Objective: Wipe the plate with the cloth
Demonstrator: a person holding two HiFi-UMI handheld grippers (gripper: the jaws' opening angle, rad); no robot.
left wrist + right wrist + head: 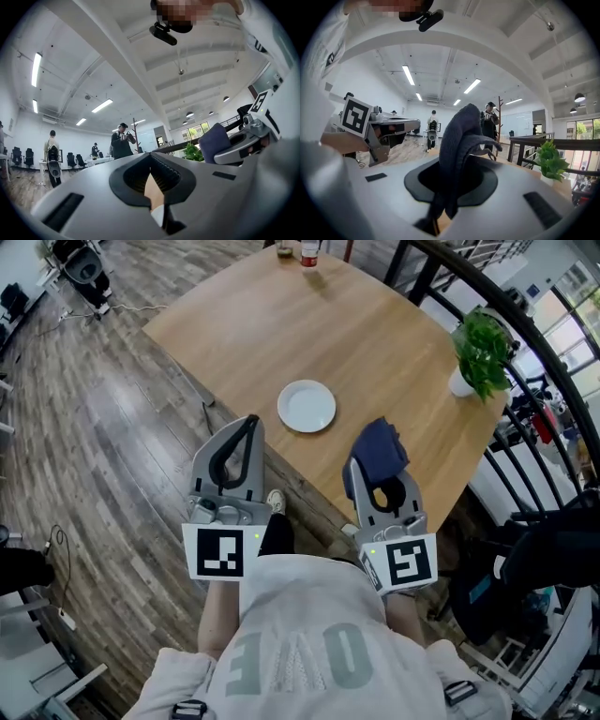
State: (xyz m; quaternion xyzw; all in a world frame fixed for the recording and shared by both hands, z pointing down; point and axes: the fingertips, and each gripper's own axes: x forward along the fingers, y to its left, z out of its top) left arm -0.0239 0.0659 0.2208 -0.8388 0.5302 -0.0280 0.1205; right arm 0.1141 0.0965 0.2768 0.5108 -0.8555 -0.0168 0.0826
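Wooden table (281,324) with white plate (307,406), potted plant (483,352) well apart, left claw (246,427) closed empty, right claw (377,474) gripping blue cloth (380,451)

The desk (281,324) is light honey-coloured wood with a fine grain. Toward its near edge, the plate (307,406) is plain white. The cloth (380,451) is dark navy with a ribbed knit texture. The left tongs (246,427) and right tongs (380,486) are pale grey with black lining. The marker cube (220,552) on each is white with black square patterns. At the desk's right edge, the plant (483,348) is bright green in a white pot (459,382). The floor (103,409) is grey-brown planks.
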